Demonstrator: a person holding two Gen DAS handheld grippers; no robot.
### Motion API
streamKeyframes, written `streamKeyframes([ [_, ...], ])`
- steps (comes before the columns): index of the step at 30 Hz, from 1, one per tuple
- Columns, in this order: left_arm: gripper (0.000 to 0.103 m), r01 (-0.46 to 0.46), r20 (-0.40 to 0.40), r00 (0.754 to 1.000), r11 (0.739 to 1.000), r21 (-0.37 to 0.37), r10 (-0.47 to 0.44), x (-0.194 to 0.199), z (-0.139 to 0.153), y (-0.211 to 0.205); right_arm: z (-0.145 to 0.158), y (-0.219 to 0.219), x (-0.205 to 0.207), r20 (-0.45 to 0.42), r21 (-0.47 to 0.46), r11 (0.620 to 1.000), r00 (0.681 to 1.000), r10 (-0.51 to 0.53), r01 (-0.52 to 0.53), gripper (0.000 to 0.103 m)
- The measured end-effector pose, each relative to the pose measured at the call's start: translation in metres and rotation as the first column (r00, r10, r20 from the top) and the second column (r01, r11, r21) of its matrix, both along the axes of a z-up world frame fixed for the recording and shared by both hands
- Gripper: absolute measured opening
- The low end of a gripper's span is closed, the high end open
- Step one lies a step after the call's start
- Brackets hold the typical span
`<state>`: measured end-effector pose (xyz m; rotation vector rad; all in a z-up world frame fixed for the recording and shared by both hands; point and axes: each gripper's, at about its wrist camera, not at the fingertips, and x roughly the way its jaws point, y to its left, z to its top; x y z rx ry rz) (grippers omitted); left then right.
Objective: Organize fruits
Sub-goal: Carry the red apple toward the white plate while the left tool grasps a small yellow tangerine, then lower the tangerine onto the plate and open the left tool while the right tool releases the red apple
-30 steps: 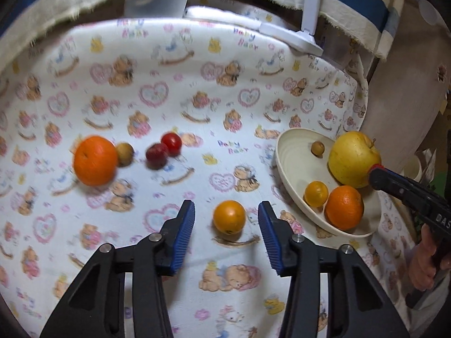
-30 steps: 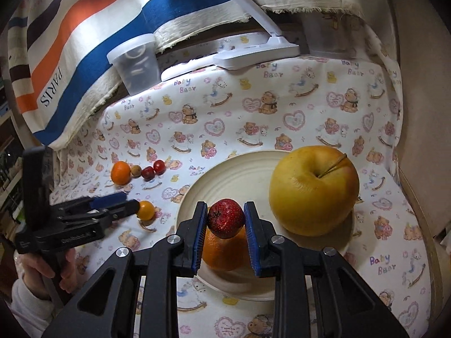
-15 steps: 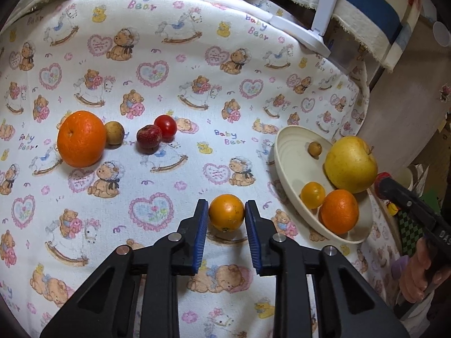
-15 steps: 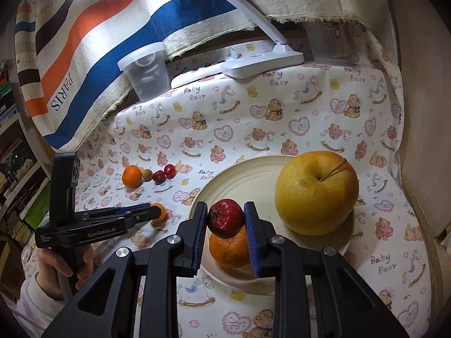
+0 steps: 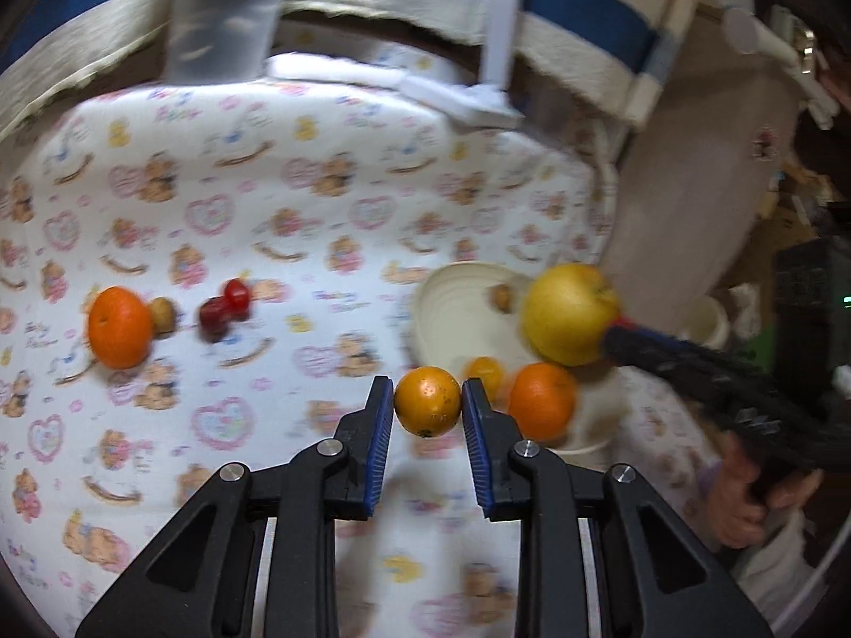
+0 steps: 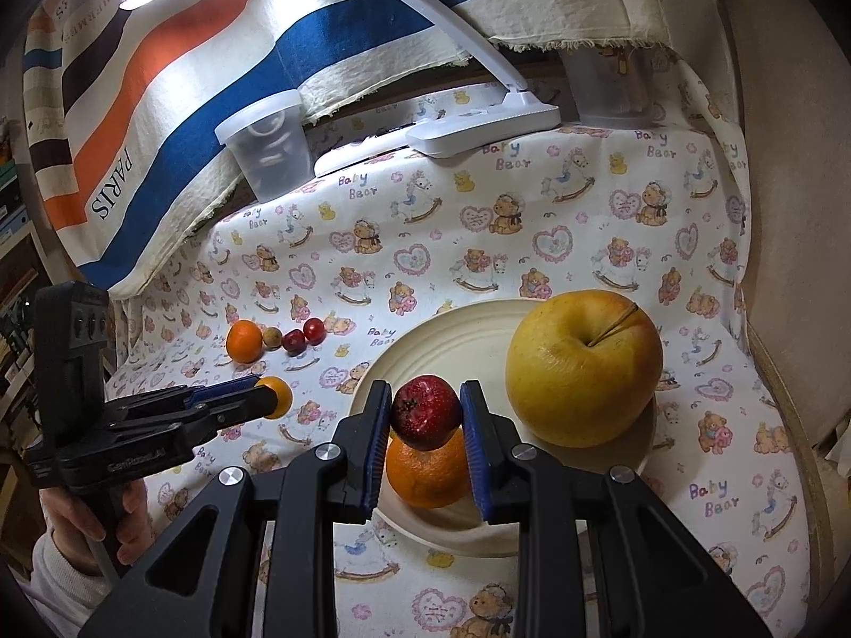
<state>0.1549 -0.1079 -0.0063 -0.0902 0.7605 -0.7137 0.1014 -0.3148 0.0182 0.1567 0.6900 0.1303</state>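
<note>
Because both were bound for the plate [image 6: 532,319], the left gripper [image 5: 427,406] pinched one tangerine [image 5: 427,408] beside its rim, and the right gripper [image 6: 425,414] pinched one red fruit [image 6: 425,412] above it. One apple [image 6: 582,367] and one orange [image 6: 425,470] already lay there. Farther left, four fruits [image 6: 276,339] waited in a row.

left gripper [image 5: 427,408]: now closed on the small orange [image 5: 427,407], open around it a second ago
small orange: lifted off the surface [image 5: 319,244]
</note>
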Motion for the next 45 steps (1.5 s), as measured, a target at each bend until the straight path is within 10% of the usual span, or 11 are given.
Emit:
streamKeyframes([
  [29, 0.027, 0.111, -0.028, 0.994, 0.990, 0.089, -0.109, -0.002, -0.017, -0.055, -0.019, -0.011, 0.014, -0.128, -0.043, 0.996, 0.988, -0.087, 0.082, 0.028],
  [45, 0.079, -0.048, 0.110, 0.993, 0.997, 0.057, 0.042, -0.007, 0.010, -0.019, -0.022, 0.011, 0.013, -0.074, -0.024, 0.999, 0.997, 0.024, -0.026, 0.028],
])
